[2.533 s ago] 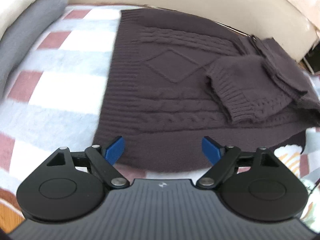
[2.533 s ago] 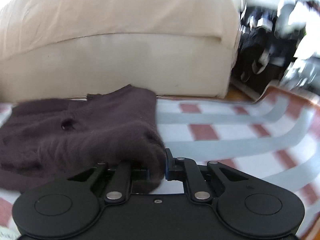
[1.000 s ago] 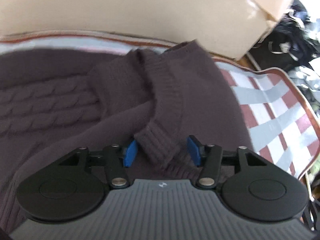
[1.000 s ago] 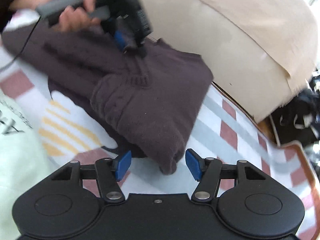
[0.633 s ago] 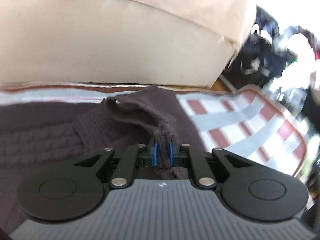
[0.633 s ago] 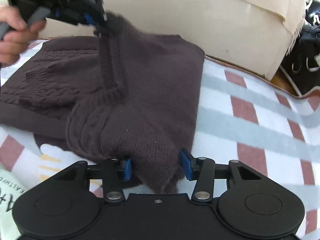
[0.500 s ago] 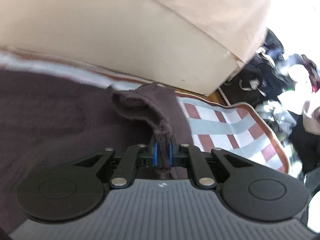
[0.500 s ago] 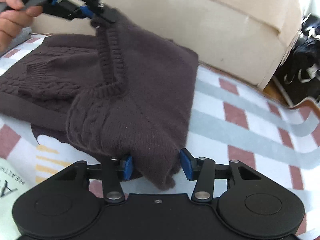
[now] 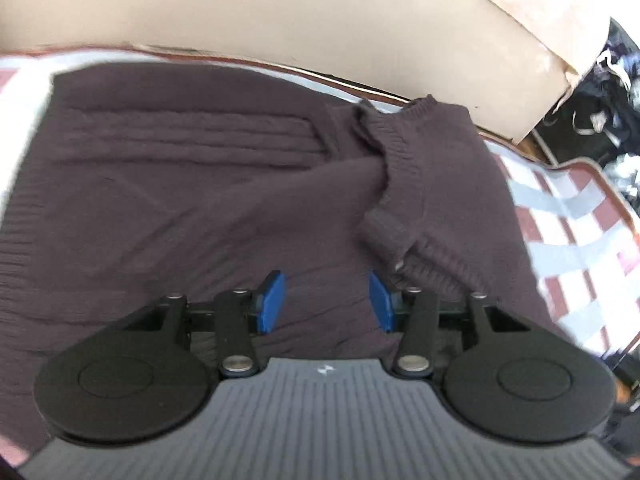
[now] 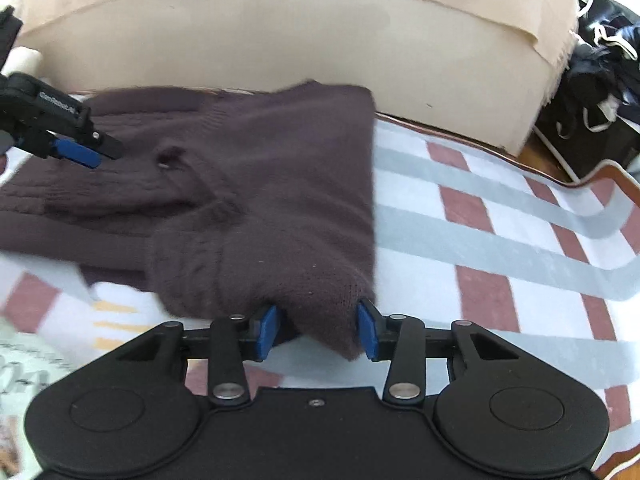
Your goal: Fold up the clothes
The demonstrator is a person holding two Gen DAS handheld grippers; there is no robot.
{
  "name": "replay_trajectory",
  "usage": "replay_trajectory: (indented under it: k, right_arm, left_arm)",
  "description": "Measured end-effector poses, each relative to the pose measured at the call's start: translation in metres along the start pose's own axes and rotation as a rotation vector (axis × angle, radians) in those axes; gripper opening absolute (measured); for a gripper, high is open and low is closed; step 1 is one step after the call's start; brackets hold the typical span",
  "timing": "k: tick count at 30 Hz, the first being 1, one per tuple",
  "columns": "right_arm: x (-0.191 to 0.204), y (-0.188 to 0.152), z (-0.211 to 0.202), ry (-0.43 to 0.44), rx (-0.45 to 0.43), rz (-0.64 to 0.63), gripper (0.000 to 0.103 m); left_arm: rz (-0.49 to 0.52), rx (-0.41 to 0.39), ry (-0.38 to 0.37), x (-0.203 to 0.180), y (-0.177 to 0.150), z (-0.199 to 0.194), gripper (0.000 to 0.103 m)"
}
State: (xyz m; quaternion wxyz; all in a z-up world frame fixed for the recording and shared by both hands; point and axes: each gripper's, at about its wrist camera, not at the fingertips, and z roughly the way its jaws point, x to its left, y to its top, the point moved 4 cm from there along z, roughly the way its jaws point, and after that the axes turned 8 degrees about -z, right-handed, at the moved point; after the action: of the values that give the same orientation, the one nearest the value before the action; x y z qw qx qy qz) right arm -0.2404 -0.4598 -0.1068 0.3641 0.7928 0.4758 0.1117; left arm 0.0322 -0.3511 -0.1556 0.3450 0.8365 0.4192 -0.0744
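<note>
The dark brown sweater (image 9: 192, 200) is lying spread on the checked blanket (image 10: 500, 240), straight ahead of both my tools. Its ribbed cuff (image 9: 432, 256) is resting on the body of the knit just past my left gripper's (image 9: 326, 300) right-hand pad. That left gripper's jaws have just been opening; they are standing apart over the knit with nothing pinched between them. My right gripper (image 10: 316, 330) has a folded corner of the sweater bulging between its blue pads (image 10: 266, 330), and both pads are meeting the wool, gripping the thick fold. Beyond the sweater, a cream sofa (image 10: 280, 40) is rising along the blanket's far edge, with dark bags (image 10: 596, 92) off to the right.
</note>
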Motion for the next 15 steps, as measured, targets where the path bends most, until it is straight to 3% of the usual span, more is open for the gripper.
replay_trajectory:
  k: [2,6,10,12,15]
  right_arm:
    - [0.006,0.004,-0.012,0.038,-0.046,0.031,0.052]
    - [0.022,0.022,-0.036,0.169,-0.158,0.108,0.051]
    - [0.054,0.046,-0.037,0.238,-0.166,0.069,0.052]
    - [0.074,0.057,-0.032,0.271,-0.156,0.040,0.052]
    - [0.108,0.069,-0.025,0.311,-0.134,-0.012,0.052]
  left_arm:
    - [0.017,-0.007,0.042,0.019,-0.009,-0.019,0.046]
    - [-0.050,0.037,0.161,0.083,-0.016,-0.054,0.046]
    - [-0.153,0.045,0.249,0.143,-0.033,-0.094,0.051]
    - [-0.216,0.051,0.245,0.163,-0.043,-0.105,0.051]
    - [-0.316,0.045,0.125,0.179,-0.053,-0.119,0.051]
